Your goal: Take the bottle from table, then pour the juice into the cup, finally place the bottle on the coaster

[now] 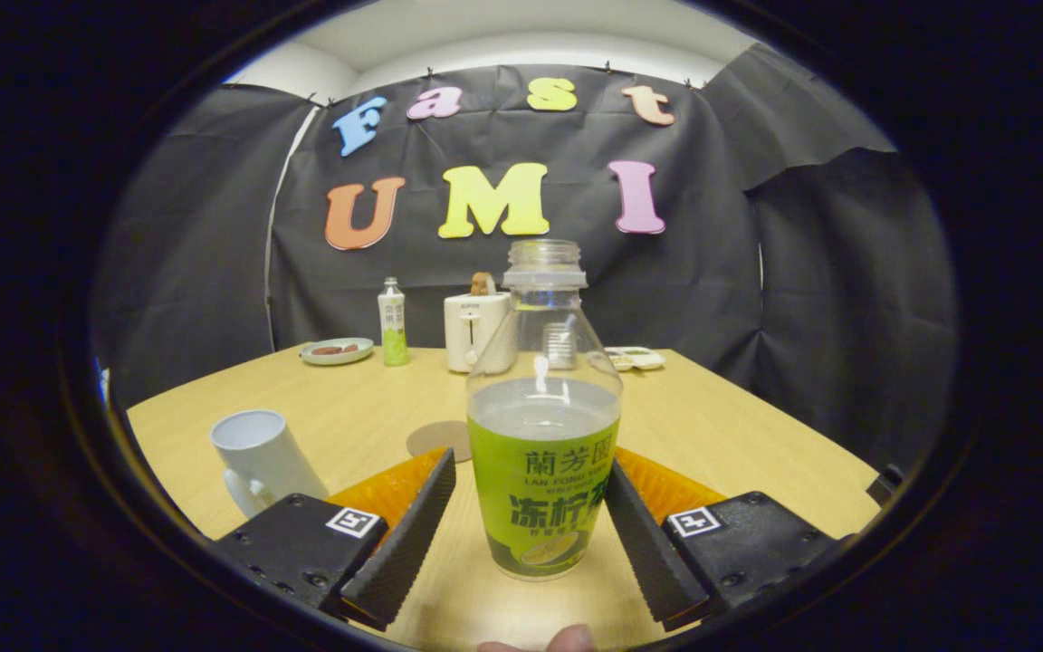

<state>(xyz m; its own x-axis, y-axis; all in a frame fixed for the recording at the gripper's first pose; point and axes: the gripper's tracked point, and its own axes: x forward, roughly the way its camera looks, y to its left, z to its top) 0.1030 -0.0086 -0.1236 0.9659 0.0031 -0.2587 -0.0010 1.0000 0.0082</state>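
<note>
**Clear plastic bottle between spread fingers**

Clear plastic, green-labelled and uncapped, the bottle point(543, 426) stands on the wooden table point(757, 435), hiding part of the round coaster point(438, 440) behind it. Our gripper point(531, 493) is spread; the right finger sits at the label, but we cannot tell if it touches. The white cup point(261, 460) stands left, near the table edge.

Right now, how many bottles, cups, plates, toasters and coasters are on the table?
Bottles: 2, the open bottle between the gripper fingers, untouched, and the small bottle
Cups: 1, white cup
Plates: 2
Toasters: 1
Coasters: 1
Total: 7
</note>
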